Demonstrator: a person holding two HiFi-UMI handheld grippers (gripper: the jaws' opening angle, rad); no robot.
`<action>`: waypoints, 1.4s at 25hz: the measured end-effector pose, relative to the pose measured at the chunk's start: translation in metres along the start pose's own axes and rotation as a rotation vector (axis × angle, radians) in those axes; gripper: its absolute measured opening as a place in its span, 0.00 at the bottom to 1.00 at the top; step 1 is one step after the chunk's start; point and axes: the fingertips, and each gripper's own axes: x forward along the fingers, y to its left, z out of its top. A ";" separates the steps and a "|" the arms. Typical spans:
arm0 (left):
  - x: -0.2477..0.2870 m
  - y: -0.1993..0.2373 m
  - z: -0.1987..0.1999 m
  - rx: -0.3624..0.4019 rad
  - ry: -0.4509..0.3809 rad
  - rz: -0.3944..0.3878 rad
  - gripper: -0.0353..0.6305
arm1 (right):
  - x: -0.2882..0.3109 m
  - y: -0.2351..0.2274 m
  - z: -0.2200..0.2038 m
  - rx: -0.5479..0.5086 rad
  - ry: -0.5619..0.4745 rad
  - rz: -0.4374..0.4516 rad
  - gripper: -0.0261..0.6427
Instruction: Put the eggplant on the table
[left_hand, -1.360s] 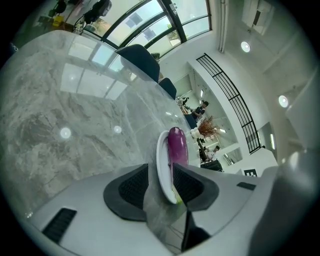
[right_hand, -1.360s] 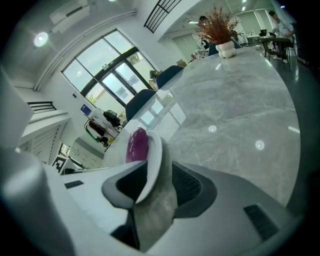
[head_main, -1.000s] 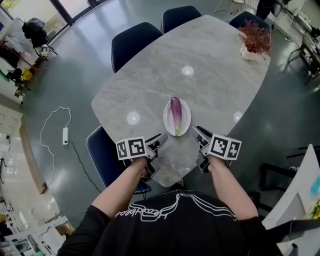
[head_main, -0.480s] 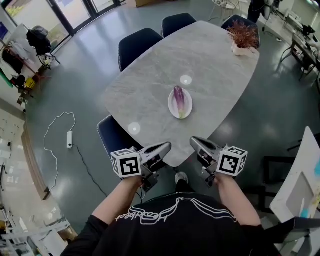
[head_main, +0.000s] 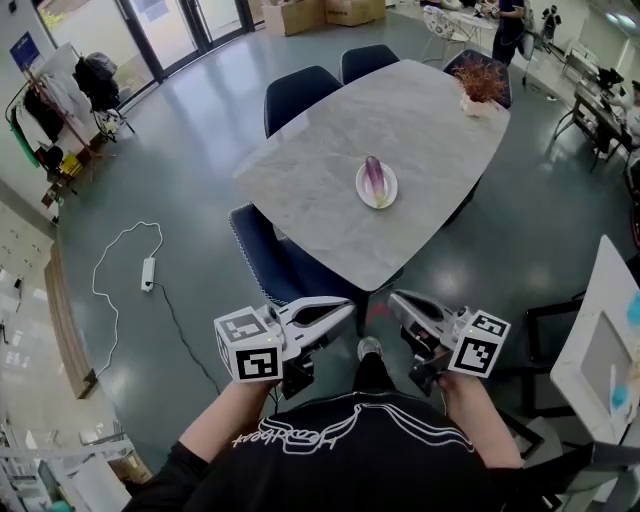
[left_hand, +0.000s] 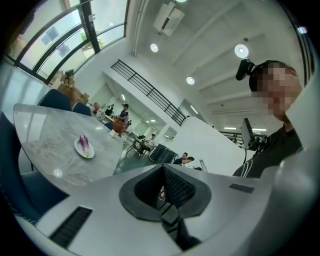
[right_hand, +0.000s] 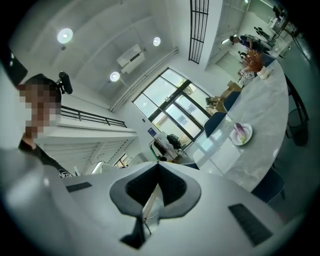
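Note:
The purple eggplant (head_main: 374, 175) lies on a small white plate (head_main: 392, 190) near the middle of the grey marble table (head_main: 330, 190). It also shows far off as the eggplant (left_hand: 84, 143) in the left gripper view and the eggplant (right_hand: 241, 131) in the right gripper view. My left gripper (head_main: 348, 310) and right gripper (head_main: 394, 299) hang close to my body, well short of the table's near edge, over the floor. Both are shut with nothing between their jaws. The left gripper (left_hand: 162, 186) and the right gripper (right_hand: 157, 186) point roughly level.
Dark blue chairs (head_main: 283, 265) stand around the table, one at its near left corner. A potted reddish plant (head_main: 482, 85) sits at the far end. A power strip with a cable (head_main: 148, 272) lies on the floor at left. A white desk (head_main: 610, 350) stands at right.
I have backed away from the table, which now looks smaller and farther. Both grippers have shut and risen, drawn back toward my body. The eggplant stays on its plate.

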 end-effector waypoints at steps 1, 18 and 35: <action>-0.009 -0.012 -0.004 0.016 0.000 -0.007 0.06 | -0.004 0.015 -0.008 -0.025 0.001 0.004 0.05; -0.082 -0.121 -0.026 0.345 0.011 0.065 0.06 | -0.043 0.134 -0.067 -0.385 0.127 -0.113 0.05; -0.049 -0.150 -0.041 0.342 0.036 0.019 0.06 | -0.084 0.149 -0.067 -0.417 0.152 -0.090 0.05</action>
